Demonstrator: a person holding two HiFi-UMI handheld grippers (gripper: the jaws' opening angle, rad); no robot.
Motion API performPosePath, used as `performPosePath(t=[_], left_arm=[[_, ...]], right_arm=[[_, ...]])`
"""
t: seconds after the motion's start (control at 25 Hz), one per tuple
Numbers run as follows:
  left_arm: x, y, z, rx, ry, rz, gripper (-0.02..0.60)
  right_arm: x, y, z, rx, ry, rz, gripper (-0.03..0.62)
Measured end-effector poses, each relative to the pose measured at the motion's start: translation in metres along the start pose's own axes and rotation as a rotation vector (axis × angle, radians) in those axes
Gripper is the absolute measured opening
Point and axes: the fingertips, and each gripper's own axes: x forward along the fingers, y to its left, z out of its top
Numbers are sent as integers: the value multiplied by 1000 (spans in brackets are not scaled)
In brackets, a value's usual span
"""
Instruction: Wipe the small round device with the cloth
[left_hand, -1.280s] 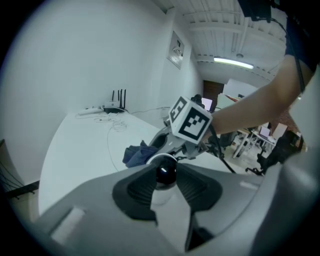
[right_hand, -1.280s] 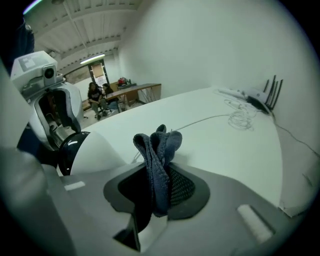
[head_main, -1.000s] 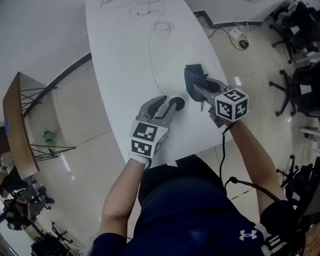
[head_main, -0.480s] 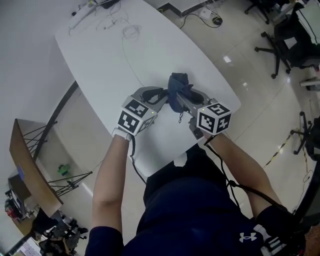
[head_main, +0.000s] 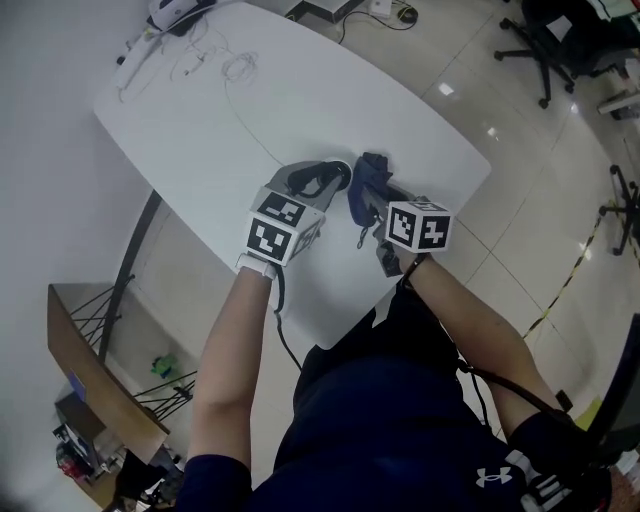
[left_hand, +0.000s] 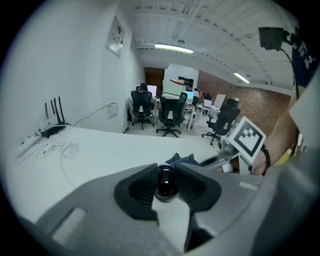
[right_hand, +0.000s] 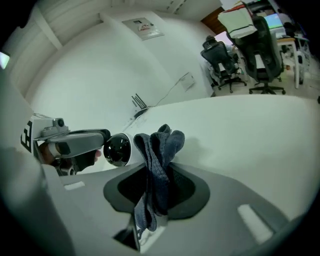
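- The small round device, a white body with a glossy black face, is gripped between the jaws of the left gripper. It is over the near half of the white table, on the person's side. I can't tell from here whether it rests on the tabletop or is held just clear of it.
- The left gripper's jaws are drawn in on the device from both sides, with the dark pads hugging it.
- The cloth is dark blue and bunched into folds. It is pinched in the right gripper, whose jaws are closed down narrow on it. One loose end hangs below the jaws and the rest pokes up past the tips.
- The bunched top of the cloth is right up against the device's side. I couldn't swear that it actually presses on it.
- The two grippers meet nose to nose over the table, each with a marker cube back near the hand.
- Thin cables lie tangled at the table's far end, and a router with upright antennas stands there by the wall.
- Office chairs stand on the shiny floor beyond the table.
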Motion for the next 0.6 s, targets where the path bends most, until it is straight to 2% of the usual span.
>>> performPosePath(t=[0.12,0.2,0.28,0.36,0.44,0.52,0.6], left_arm=[[-3,6,2,-93,-28,16,94],[-11,8,12,-156,-83,16,94],[-18,10,22,-186,-133,5,86],[-18,11,23,-164,-124,-10,86],[-14,14,16,-127,-76,-25,86],[-12,17,11,-102,-34,-30,94],[-10,18,7,-74,-3,-25,97]], right_arm=[[-6,0,3,54,-54,-18,104],[-23,10,21,62,-155,17,106],[-44,28,47,63,-271,68,106],[-57,51,67,37,-352,108,106],[-57,72,73,-13,-382,120,106],[-48,81,65,-44,-372,100,106],[-35,73,48,-12,-344,52,105]])
